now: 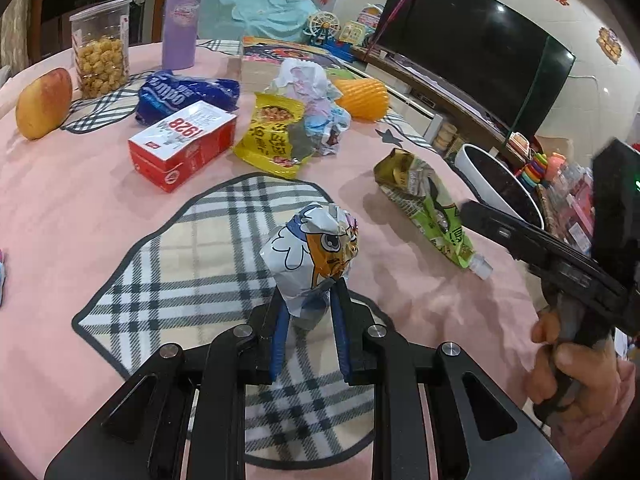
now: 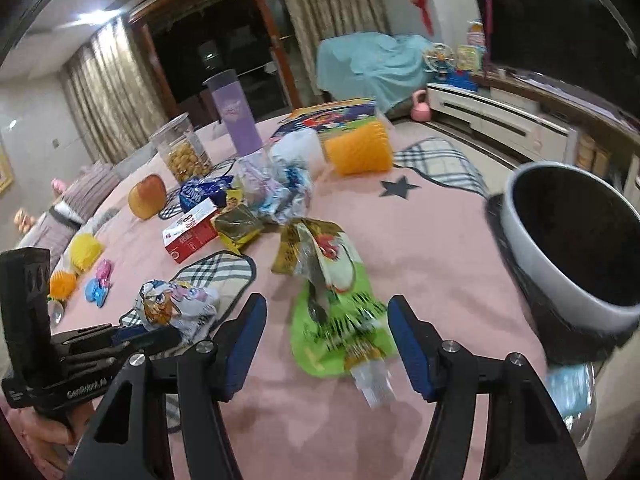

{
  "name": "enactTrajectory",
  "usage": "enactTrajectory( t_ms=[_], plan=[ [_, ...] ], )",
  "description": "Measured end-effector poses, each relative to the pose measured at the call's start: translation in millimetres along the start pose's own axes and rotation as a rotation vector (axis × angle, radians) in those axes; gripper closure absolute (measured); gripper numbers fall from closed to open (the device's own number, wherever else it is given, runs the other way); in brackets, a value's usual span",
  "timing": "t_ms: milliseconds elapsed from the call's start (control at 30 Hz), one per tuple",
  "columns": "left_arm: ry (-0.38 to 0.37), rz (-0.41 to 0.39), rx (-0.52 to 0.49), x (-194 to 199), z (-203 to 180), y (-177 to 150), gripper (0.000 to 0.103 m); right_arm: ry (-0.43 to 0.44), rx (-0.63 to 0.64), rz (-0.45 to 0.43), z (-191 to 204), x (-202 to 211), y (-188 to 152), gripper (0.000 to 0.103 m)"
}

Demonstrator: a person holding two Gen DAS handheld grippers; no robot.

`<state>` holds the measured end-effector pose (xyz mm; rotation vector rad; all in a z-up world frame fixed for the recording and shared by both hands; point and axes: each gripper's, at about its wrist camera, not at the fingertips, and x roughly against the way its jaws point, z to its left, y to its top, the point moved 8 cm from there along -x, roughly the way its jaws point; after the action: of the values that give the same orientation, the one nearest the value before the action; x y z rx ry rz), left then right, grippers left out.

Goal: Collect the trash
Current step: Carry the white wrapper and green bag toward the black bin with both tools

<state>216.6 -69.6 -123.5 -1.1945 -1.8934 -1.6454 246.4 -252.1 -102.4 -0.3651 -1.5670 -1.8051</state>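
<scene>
The crumpled cartoon wrapper [image 1: 310,258] is thin printed foil, very light and soft, so it will crush and not break; it is best taken at its bunched lower end, and there the left gripper [image 1: 308,332] has it, the blue fingers [image 1: 279,340] pressed together on the twisted part and the wrapper standing up above the checked mat [image 1: 192,256]. The left hand points steeply down over the pink tabletop [image 1: 80,200]. The green pouch [image 2: 340,312] lies flat on the tabletop, just before the right gripper [image 2: 326,344], near the white bin [image 2: 560,272]. It looks limp and slippery, with a hard spout [image 2: 370,380] toward the gripper; I think the flat body above the spout is the better place to hold. The right fingers [image 2: 244,344] stand apart, nothing between them, and point down at a slant.
</scene>
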Motion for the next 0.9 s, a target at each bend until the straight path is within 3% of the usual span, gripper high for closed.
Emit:
enactTrajectory(
  t_ms=[67,267,533,900],
  plan=[
    [-0.003,0.001,-0.004,0,-2,1,0.084,-0.004,-0.004,0.035,-2,-15,-1,0.071],
    [-0.010,0.008,-0.009,-3,-8,4,0.084,0.036,-0.091,0.040,-16,-20,-3,0.094],
    [-0.072,0.020,-0.043,-12,-42,14,0.084,0.046,-0.158,-0.019,-37,18,0,0.096],
    [-0.145,0.029,-0.169,-26,-113,27,0.084,0.002,-0.239,-0.083,-86,64,-5,0.096]
  ],
)
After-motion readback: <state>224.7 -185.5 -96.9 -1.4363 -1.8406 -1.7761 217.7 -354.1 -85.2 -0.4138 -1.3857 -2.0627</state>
